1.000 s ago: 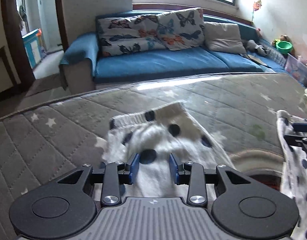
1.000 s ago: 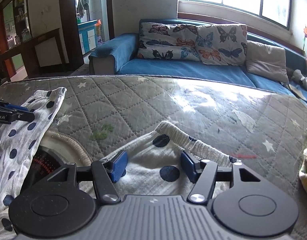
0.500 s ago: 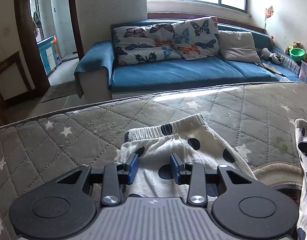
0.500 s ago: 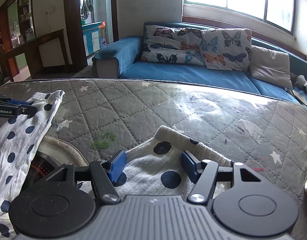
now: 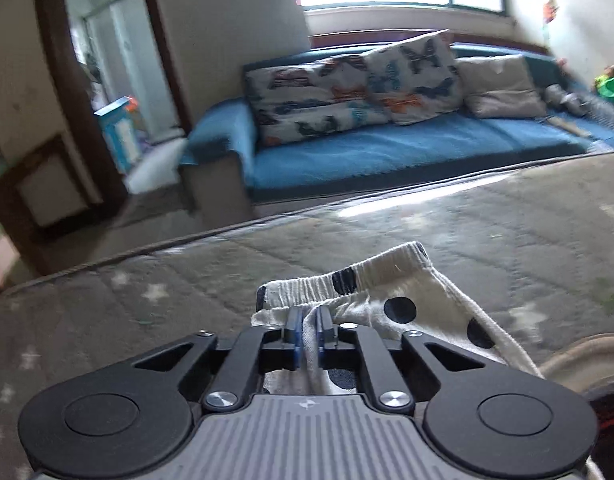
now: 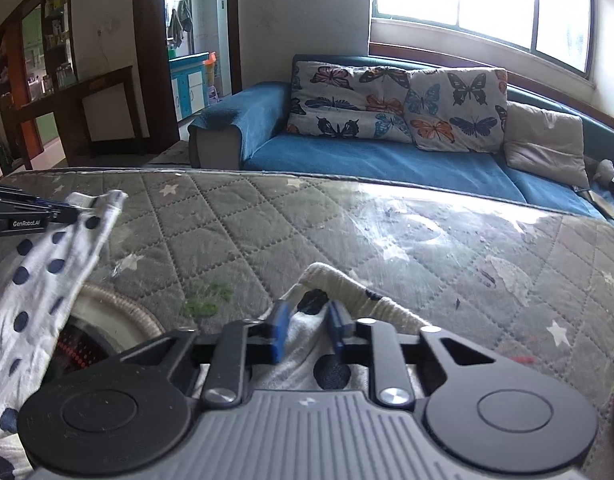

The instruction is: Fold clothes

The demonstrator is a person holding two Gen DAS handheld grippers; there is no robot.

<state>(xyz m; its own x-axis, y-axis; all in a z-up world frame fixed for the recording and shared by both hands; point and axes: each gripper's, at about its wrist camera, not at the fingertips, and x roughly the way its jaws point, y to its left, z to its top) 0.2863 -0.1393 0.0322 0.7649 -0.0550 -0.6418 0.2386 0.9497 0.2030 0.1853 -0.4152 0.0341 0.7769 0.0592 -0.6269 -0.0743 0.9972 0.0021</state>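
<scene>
A white garment with dark blue dots (image 5: 391,296) lies on a grey quilted star-print mattress (image 5: 487,224). My left gripper (image 5: 308,326) is shut on a fold of the garment near its ribbed waistband. In the right wrist view my right gripper (image 6: 309,322) has its jaws closed in on another ribbed edge of the garment (image 6: 347,284), with cloth bunched between them. The left gripper (image 6: 71,212) also shows at the left edge of that view, holding up the dotted cloth (image 6: 35,280).
A blue sofa (image 6: 367,156) with butterfly cushions (image 6: 395,104) stands beyond the mattress's far edge. A round object with a beige rim and red-dotted dark centre (image 6: 103,320) lies under the garment. A doorway (image 5: 119,92) opens at the back left.
Both grippers have closed from open onto the garment's edges. The left one has lifted its cloth, and its view has swung to the left.
</scene>
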